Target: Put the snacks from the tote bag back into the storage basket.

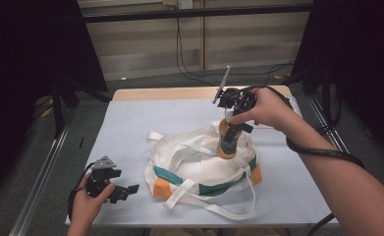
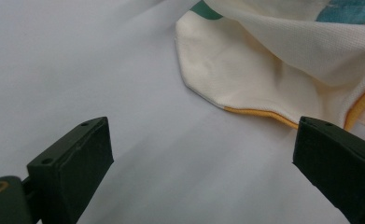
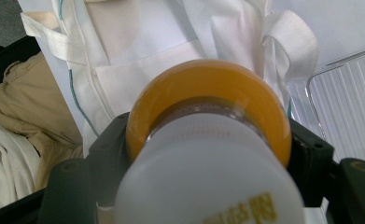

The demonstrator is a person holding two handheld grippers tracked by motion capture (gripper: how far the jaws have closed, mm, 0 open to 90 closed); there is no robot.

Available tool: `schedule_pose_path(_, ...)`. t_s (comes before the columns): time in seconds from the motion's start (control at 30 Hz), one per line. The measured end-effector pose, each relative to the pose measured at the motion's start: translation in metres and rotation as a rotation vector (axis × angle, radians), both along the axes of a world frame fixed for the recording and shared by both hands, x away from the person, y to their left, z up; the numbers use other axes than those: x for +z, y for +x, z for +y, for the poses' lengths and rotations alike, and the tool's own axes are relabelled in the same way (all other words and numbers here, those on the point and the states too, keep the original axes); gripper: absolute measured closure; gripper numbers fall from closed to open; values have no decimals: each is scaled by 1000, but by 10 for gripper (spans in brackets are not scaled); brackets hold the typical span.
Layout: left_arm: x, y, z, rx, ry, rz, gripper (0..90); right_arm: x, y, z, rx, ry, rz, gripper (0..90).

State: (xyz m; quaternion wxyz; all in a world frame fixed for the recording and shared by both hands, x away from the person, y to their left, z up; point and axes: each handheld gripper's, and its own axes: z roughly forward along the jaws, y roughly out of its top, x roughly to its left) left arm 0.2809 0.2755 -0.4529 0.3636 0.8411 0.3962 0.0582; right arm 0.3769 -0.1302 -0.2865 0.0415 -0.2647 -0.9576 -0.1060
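High view | right claw [image 1: 230,133] right of centre, clamped on orange bottle [image 1: 226,142] with white cap, held upright over white tote bag [image 1: 199,167] mid-frame on bench [image 1: 130,123] | left claw [image 1: 125,191] lower left, jaws apart, empty, beside the bag

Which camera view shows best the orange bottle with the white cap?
The right gripper view: the orange bottle with the white cap appears close, between the black jaws. The high view shows it small, above the white cloth bag.
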Motion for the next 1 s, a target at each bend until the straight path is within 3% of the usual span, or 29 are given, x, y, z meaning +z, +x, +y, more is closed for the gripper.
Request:
schedule_pose_path(0.6,0,0,0,4,-4,-3,45,16,3,-9,-17,0,-6,297)
schedule_pose_path(1.0,0,0,0,7,-5,0,46,25,14,-19,-66,10,-20,296)
